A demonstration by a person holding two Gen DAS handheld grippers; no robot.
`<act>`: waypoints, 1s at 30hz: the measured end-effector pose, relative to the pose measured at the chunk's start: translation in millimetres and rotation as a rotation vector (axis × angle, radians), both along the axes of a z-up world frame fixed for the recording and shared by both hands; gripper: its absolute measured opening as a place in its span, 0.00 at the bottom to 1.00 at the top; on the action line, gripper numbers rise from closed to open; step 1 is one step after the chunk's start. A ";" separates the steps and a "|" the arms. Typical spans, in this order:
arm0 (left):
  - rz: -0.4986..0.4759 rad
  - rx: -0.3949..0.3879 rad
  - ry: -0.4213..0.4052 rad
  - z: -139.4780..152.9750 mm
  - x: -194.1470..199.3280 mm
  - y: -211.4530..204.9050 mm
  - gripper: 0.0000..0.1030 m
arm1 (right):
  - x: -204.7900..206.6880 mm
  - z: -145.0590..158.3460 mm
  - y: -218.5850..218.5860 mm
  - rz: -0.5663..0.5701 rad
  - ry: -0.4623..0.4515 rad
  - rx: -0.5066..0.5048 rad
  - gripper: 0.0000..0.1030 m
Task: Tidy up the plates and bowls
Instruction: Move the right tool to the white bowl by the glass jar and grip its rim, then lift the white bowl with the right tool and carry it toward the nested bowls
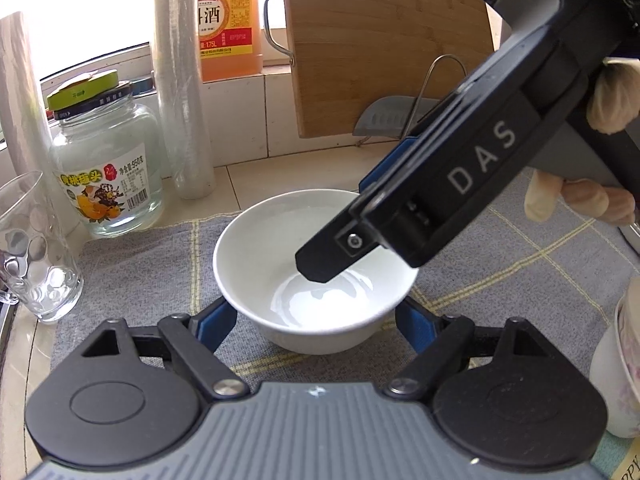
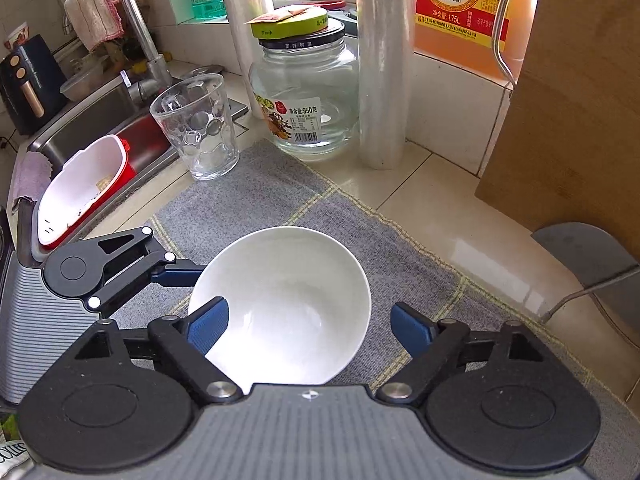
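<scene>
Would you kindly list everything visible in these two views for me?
bowl: one, white, on the mat
mat: one, grey checked, on counter
glass tumbler: one, clear, mat's sink side
jar: one, clear, green lid, behind mat
cling film rolls: two, clear, by window
cooking wine bottle: one, orange, windowsill
chopping board: one, wooden, leaning upright
cleaver: one, grey, beside board
left gripper: one, black, jaws gripping bowl
right gripper: one, black, jaws astride bowl rim
gloved hand: one, pale, holding right gripper
</scene>
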State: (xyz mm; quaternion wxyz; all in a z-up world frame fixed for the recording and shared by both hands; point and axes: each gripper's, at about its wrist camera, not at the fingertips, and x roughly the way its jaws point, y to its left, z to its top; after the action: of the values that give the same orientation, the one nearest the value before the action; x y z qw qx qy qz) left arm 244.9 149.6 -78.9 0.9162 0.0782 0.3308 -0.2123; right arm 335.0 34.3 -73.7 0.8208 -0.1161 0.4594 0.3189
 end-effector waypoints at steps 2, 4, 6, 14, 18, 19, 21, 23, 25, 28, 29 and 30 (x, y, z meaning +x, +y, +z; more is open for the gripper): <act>-0.003 -0.003 0.002 0.3 0.2 0.5 0.84 | 3.9 -2.6 1.2 0.003 0.008 0.002 0.85; -0.005 -0.004 0.004 0.7 0.4 0.3 0.84 | 6.9 -4.5 2.7 0.005 0.016 0.005 0.84; -0.007 -0.003 0.004 0.4 2.7 0.5 0.84 | 8.7 -5.9 3.1 0.007 0.019 0.009 0.79; -0.013 0.008 0.010 1.4 4.4 -0.3 0.83 | 11.6 -9.2 5.9 0.015 0.033 0.024 0.73; -0.016 0.019 0.011 3.5 4.5 -2.5 0.83 | 10.0 -7.2 5.6 0.008 0.031 0.030 0.73; -0.016 0.019 0.011 4.4 4.1 -2.8 0.83 | 9.1 -5.5 5.0 0.008 0.028 0.033 0.73; -0.017 0.018 0.012 6.9 3.1 -3.1 0.83 | 6.3 -1.1 3.3 0.009 0.022 0.039 0.73; -0.020 0.016 0.018 10.7 2.1 -3.4 0.83 | 3.0 3.2 1.2 0.010 0.017 0.045 0.73; -0.025 0.014 0.019 15.4 -0.8 -3.7 0.83 | -1.9 8.0 -0.7 0.008 0.009 0.053 0.73; -0.036 0.017 0.021 22.4 -6.1 -5.0 0.83 | -11.0 14.8 -3.4 0.007 0.000 0.062 0.73; -0.040 0.019 0.023 24.9 -8.4 -5.6 0.83 | -14.4 17.2 -4.5 0.005 -0.002 0.065 0.73; -0.044 0.021 0.023 27.1 -10.6 -6.1 0.83 | -18.2 19.3 -5.6 0.005 -0.006 0.067 0.73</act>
State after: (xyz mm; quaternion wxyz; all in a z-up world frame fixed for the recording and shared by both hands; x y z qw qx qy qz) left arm 234.3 143.5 -51.9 0.9065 0.0926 0.3419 -0.2297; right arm 316.8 28.7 -54.5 0.8248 -0.0905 0.4458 0.3358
